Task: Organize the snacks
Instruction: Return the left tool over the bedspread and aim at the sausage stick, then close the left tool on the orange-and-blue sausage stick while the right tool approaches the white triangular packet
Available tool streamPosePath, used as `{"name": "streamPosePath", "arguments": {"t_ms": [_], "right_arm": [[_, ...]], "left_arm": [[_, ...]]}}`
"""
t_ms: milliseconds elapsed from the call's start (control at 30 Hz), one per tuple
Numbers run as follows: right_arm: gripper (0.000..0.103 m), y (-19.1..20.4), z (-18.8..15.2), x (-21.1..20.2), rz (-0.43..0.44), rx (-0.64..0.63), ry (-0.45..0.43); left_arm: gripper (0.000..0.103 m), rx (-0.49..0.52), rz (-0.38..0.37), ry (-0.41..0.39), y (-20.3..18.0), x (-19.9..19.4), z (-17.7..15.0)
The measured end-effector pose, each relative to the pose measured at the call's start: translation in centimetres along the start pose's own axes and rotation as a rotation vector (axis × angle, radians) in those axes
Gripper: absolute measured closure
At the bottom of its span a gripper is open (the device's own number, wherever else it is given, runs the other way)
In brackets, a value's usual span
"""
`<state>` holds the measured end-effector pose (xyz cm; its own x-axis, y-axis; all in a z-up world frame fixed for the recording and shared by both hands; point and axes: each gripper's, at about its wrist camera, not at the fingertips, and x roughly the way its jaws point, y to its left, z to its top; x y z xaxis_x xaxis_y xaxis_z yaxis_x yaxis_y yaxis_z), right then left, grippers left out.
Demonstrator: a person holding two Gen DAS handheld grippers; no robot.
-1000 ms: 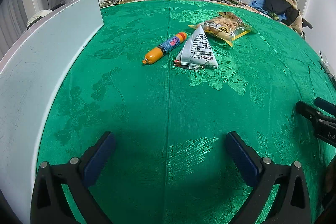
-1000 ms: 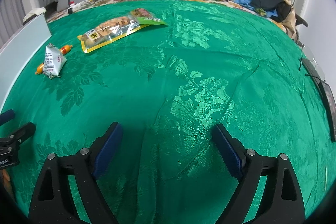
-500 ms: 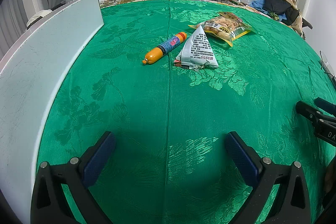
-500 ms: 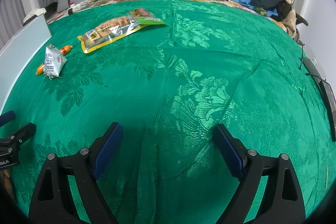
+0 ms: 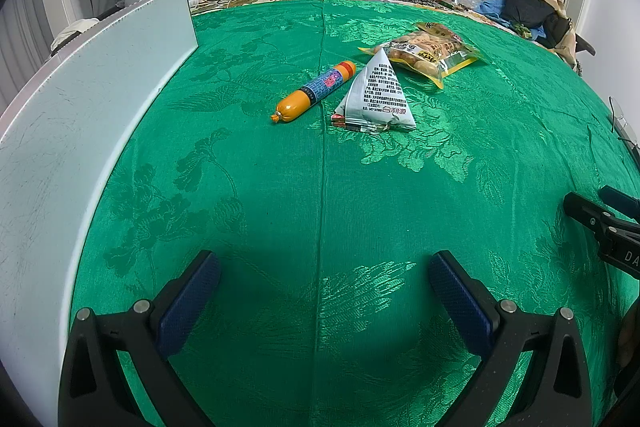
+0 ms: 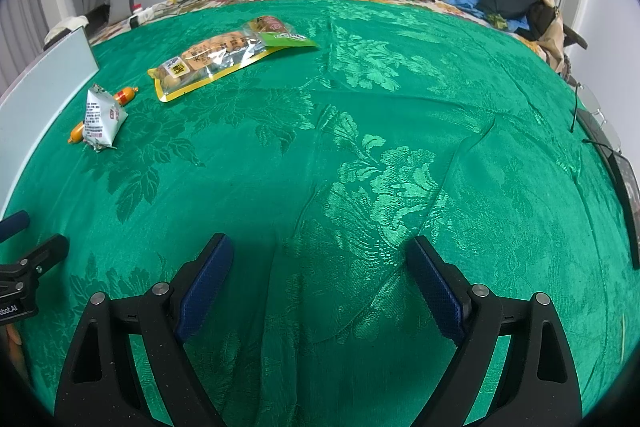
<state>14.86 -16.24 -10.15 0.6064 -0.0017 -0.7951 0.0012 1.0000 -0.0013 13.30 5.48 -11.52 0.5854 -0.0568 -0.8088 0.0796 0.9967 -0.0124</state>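
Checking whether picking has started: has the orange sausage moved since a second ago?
No. In the left wrist view the orange sausage lies beside the silver triangular packet, same spot relative to the white board.

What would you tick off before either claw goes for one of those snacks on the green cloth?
1. Left claw open and holding nothing: ok.
2. Right claw open and holding nothing: ok.
3. Orange sausage lying free of the silver triangular packet: cannot tell.
4. Clear yellow-edged snack bag with nothing on it: ok.
5. Bare green cloth between left claw and snacks: ok.
6. Place to put the snacks in view: not ok.
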Motion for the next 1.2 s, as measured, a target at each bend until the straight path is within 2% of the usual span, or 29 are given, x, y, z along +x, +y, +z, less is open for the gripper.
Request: {"name": "streamPosePath", "arguments": {"t_ms": [233, 333, 367, 433, 600, 733, 767, 833, 900, 967, 1100, 1200], "right_arm": [[0.011, 0.0, 0.0, 0.0, 0.001, 0.0, 0.0], [0.011, -0.1, 0.0, 0.0, 0.001, 0.001, 0.0], [0.011, 0.0, 0.0, 0.0, 0.001, 0.001, 0.0], [0.011, -0.1, 0.0, 0.0, 0.001, 0.001, 0.0], [0.011, -0.1, 0.0, 0.0, 0.001, 0.001, 0.0], [0.011, -0.1, 0.0, 0.0, 0.002, 0.001, 0.0], [0.011, -0.1, 0.0, 0.0, 0.002, 0.001, 0.0], [0.011, -0.1, 0.0, 0.0, 0.002, 0.001, 0.0], [0.011, -0.1, 0.0, 0.0, 0.002, 0.001, 0.0], [0.011, -0.1, 0.0, 0.0, 0.002, 0.001, 0.0], [0.011, -0.1, 0.0, 0.0, 0.002, 0.002, 0.0], [0.011, -0.1, 0.0, 0.0, 0.003, 0.002, 0.0]], "left_arm": [[0.0, 0.01, -0.01, 0.01, 0.1, 0.0, 0.1], [0.0, 0.07, -0.049, 0.076, 0.3, 0.1, 0.5], [0.0, 0.075, -0.056, 0.111, 0.7, 0.2, 0.9], [0.0, 0.069, -0.082, 0.124, 1.4, -0.1, 1.9], [0.0, 0.094, -0.137, 0.078, 1.6, -1.0, 6.6], [0.002, 0.192, -0.104, 0.063, 0.4, -0.2, 9.7], [0.002, 0.169, -0.086, 0.044, 0.9, -0.2, 10.4], [0.002, 0.084, -0.095, 0.026, 2.7, -0.3, 11.5], [0.004, 0.011, -0.063, 0.012, 4.6, 0.2, 12.6], [0.004, -0.015, -0.042, 0.021, 5.7, 1.2, 13.5], [0.009, 0.032, -0.066, 0.074, 5.3, 4.0, 13.9], [0.017, 0.126, -0.079, 0.106, 3.4, 5.9, 13.5]]}}
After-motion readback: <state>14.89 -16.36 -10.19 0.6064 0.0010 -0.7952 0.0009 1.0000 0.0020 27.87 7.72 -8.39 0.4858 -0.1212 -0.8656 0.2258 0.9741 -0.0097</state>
